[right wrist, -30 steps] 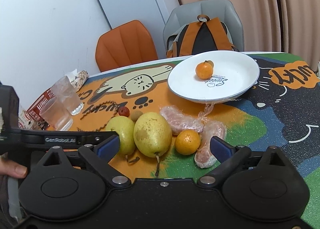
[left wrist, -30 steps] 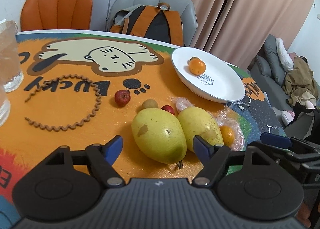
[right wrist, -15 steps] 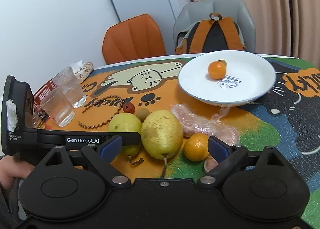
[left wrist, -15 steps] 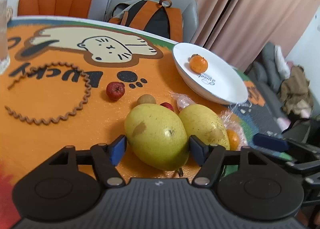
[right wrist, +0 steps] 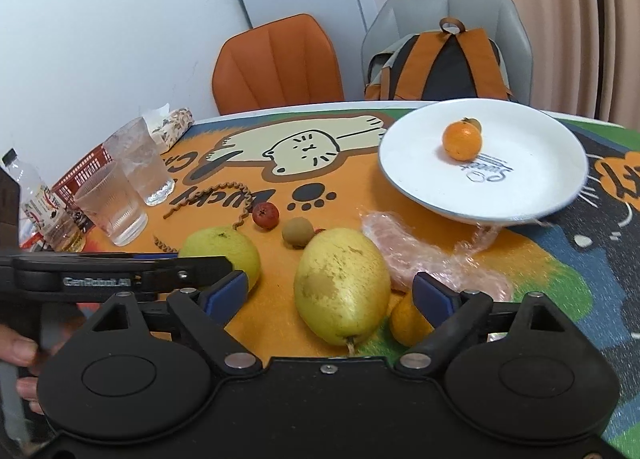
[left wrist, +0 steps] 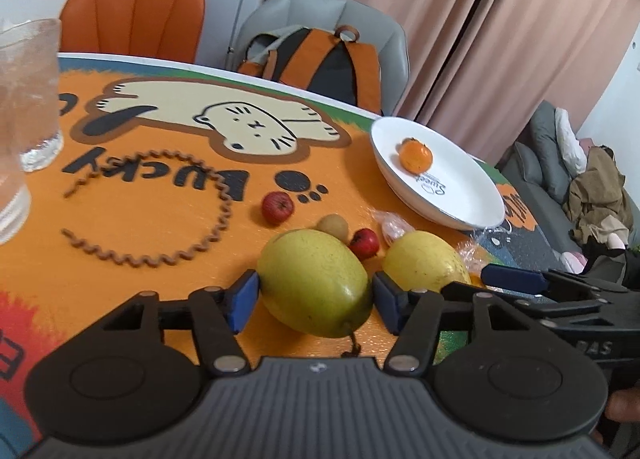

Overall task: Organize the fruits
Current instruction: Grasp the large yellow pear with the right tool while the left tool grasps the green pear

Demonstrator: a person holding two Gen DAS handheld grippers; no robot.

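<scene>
Left wrist view: left gripper (left wrist: 315, 295) angled down at the table mat (left wrist: 132, 259), low centre of frame. Its blue pads (left wrist: 245, 299) sit on both sides of a yellow-green pear (left wrist: 314, 283); jaws have just been closing, roughly half open, pads touching or nearly touching the pear skin, can't tell if they press. Pear rests on the mat, stem toward the camera. Second pear (left wrist: 424, 261) just right of it, partly behind the right pad. Two small red fruits (left wrist: 277, 207) and a brown round fruit (left wrist: 333, 225) above the pears. White plate (left wrist: 460, 187) upper right with one orange (left wrist: 416, 155) on it. Right gripper's finger enters from the right edge, lower right, a bit of hand at the bottom right corner.

Right wrist view: right gripper (right wrist: 332, 293) also tilted down, jaws wide, pads (right wrist: 430, 295) standing clear on either side of the second pear (right wrist: 342, 285), gaps visible both sides, nothing gripped. Another orange (right wrist: 408, 325) just under the right pad, touching that pear's lower right. Crumpled plastic wrap (right wrist: 420, 259) right of the pear. Left gripper comes in from the left edge at mid-height, at the first pear; a hand (right wrist: 18, 347) holds its handle at lower left. Glasses (right wrist: 120, 199) at mid-left.
</scene>
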